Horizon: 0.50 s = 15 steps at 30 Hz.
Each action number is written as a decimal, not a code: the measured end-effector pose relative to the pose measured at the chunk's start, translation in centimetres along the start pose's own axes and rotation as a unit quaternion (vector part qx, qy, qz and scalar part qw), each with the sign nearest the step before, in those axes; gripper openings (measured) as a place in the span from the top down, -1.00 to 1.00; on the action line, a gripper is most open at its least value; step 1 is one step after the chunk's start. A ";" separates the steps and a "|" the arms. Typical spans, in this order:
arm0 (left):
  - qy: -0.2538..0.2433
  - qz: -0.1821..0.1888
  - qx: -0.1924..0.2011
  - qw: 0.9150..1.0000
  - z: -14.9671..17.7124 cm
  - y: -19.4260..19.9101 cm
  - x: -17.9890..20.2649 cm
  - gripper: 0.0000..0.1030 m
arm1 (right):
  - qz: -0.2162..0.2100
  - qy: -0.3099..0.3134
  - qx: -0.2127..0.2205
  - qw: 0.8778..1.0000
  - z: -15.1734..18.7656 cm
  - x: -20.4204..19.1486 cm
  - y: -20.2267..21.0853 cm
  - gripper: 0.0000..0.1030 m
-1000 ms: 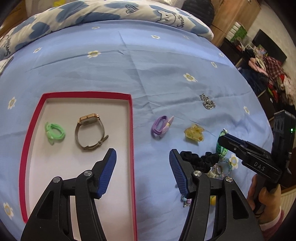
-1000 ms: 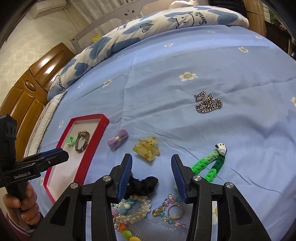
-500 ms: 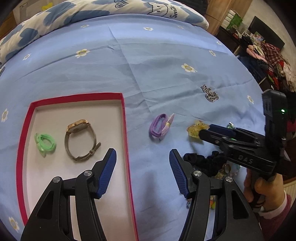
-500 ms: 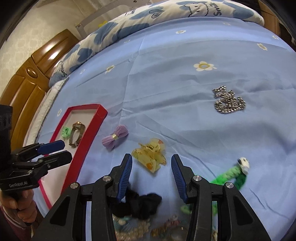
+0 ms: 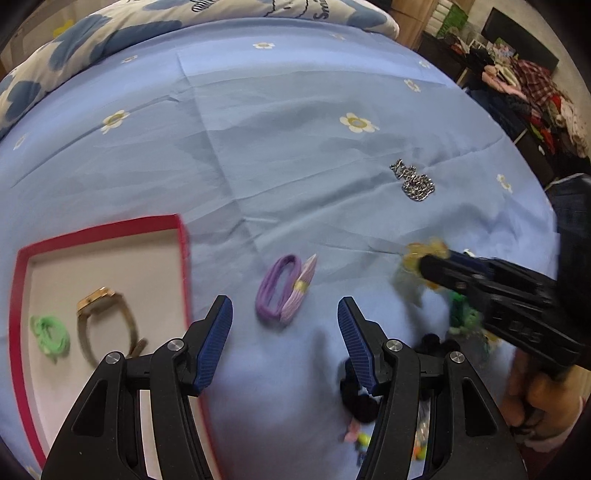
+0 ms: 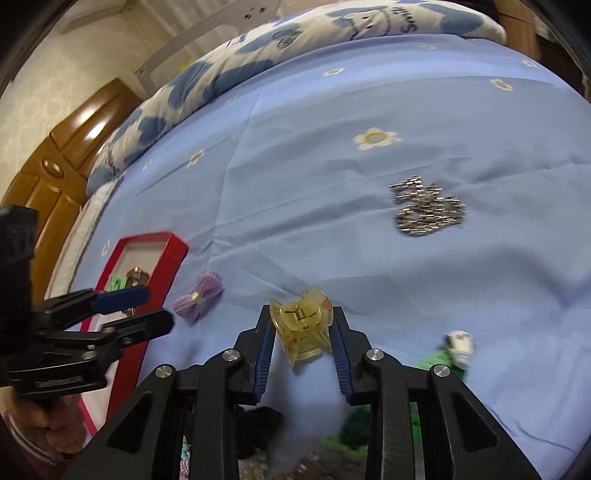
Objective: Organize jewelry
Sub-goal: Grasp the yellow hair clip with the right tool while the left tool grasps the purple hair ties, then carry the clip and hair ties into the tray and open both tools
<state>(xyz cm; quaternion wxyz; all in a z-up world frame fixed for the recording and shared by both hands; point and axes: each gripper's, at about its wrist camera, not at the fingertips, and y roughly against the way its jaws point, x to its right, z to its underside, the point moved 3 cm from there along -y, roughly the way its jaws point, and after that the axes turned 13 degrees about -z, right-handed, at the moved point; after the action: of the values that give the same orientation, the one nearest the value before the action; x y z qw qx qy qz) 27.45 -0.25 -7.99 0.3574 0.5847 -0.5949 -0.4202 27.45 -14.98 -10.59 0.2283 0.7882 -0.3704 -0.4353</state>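
A red-rimmed tray (image 5: pixel 184 258) on the blue bedspread holds a gold watch (image 5: pixel 107 325) and a green hair tie (image 5: pixel 50 336). My left gripper (image 5: pixel 284 332) is open and empty, just short of a purple bow hair tie (image 5: pixel 286 291). My right gripper (image 6: pixel 300 339) has its jaws on both sides of a yellow claw clip (image 6: pixel 302 325), touching it or very nearly. The right gripper also shows in the left wrist view (image 5: pixel 428 267), at the clip (image 5: pixel 424 254). A silver chain (image 6: pixel 424 210) lies further back.
A black scrunchie (image 6: pixel 258 424), a green braided band with a white head (image 6: pixel 454 350) and beaded pieces (image 5: pixel 417 446) lie near the front. A cloud-print pillow (image 6: pixel 295 33) lies at the bed's head. Clothes are piled on furniture (image 5: pixel 535 92) at the right.
My right gripper moved forward over the pile to the yellow clip and narrowed around it. My left gripper swung right from over the tray toward the purple bow.
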 end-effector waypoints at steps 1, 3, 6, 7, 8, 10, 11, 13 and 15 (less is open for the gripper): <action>-0.004 -0.003 -0.002 1.000 -0.2 -0.4 0.3 -0.11 | 0.000 -0.004 0.003 1.000 -0.1 0.2 0.3 0.43; -0.008 -0.010 -0.006 1.000 -0.4 -1.1 0.8 0.01 | -0.001 -0.010 0.013 1.000 -0.1 0.4 1.1 0.43; -0.014 -0.012 -0.016 1.000 -0.4 -1.9 1.3 0.42 | -0.006 -0.015 0.020 1.000 -0.2 0.4 1.9 0.43; -0.015 -0.014 -0.019 1.000 -0.3 -2.1 1.5 0.54 | -0.007 -0.015 0.021 1.000 -0.2 0.3 2.0 0.43; -0.016 -0.016 -0.018 1.000 -0.3 -2.2 1.5 0.63 | -0.008 -0.015 0.023 1.000 -0.2 0.2 2.2 0.43; -0.010 -0.011 -0.016 1.000 -0.2 -2.0 1.4 0.79 | -0.010 -0.017 0.026 0.999 -0.2 0.1 2.4 0.43; -0.006 -0.006 -0.015 1.000 -0.2 -1.8 1.3 0.79 | -0.012 -0.018 0.027 0.999 -0.2 0.0 2.5 0.43; 0.002 0.002 -0.008 1.000 -0.1 -1.1 1.0 0.79 | -0.014 -0.019 0.028 0.999 -0.1 -0.2 2.6 0.43; 0.011 0.007 0.001 1.000 0.1 -0.2 0.5 0.79 | -0.017 -0.019 0.029 0.999 0.0 -0.5 2.8 0.43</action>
<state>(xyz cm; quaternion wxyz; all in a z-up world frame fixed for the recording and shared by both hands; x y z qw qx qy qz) 27.39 -0.75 -8.20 0.3659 0.5857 -0.5953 -0.4106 26.18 -16.34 -8.39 0.1908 0.7921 -0.3735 -0.4433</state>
